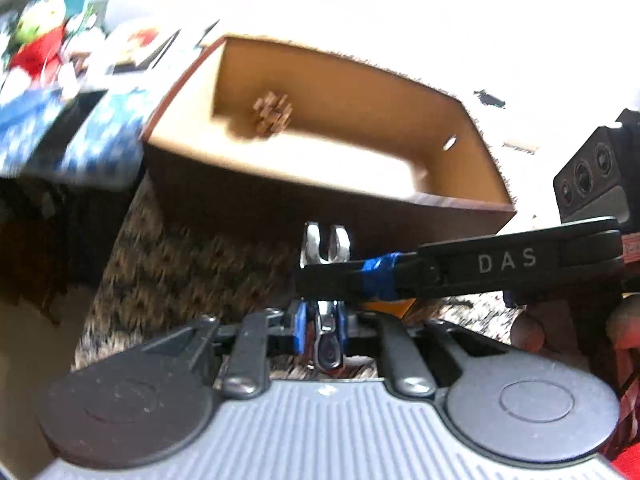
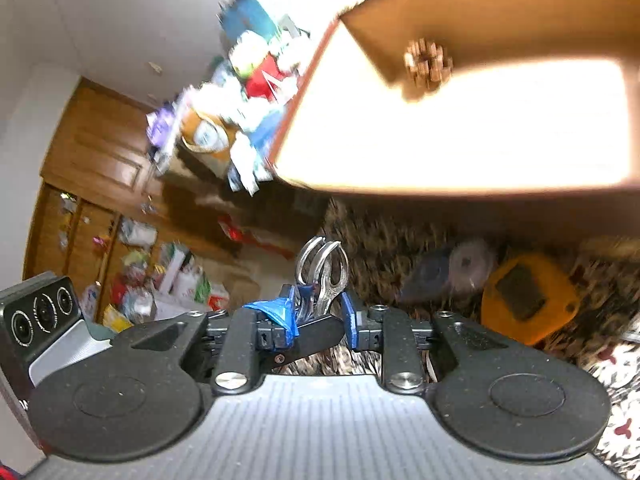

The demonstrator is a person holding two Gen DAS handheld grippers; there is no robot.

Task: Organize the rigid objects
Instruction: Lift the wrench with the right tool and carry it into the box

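1. The only readable writing is "DAS", in white letters on the black finger (image 1: pixel 508 260) of the right gripper, which crosses the left wrist view.
2. The surface is a brown-and-cream mottled carpet (image 1: pixel 168 264); in the right wrist view, wooden cabinet doors (image 2: pixel 104 152) and heaped clutter fill the background, blurred.
3. An open cardboard box (image 1: pixel 472 160) sits on the carpet just ahead, with a small brown wooden burr-shaped piece (image 1: pixel 272 114) inside near its far wall.
4. A shiny metal tool with two looped ends (image 1: pixel 326 244) is clamped in the left gripper (image 1: pixel 322 320), its blue pads pressed on the metal.
5. The right gripper (image 2: pixel 316 320) is clenched on the same tool (image 2: pixel 324 276), held above the carpet short of the box.
6. An orange device with a dark screen (image 2: pixel 528 296) lies on the carpet nearby.
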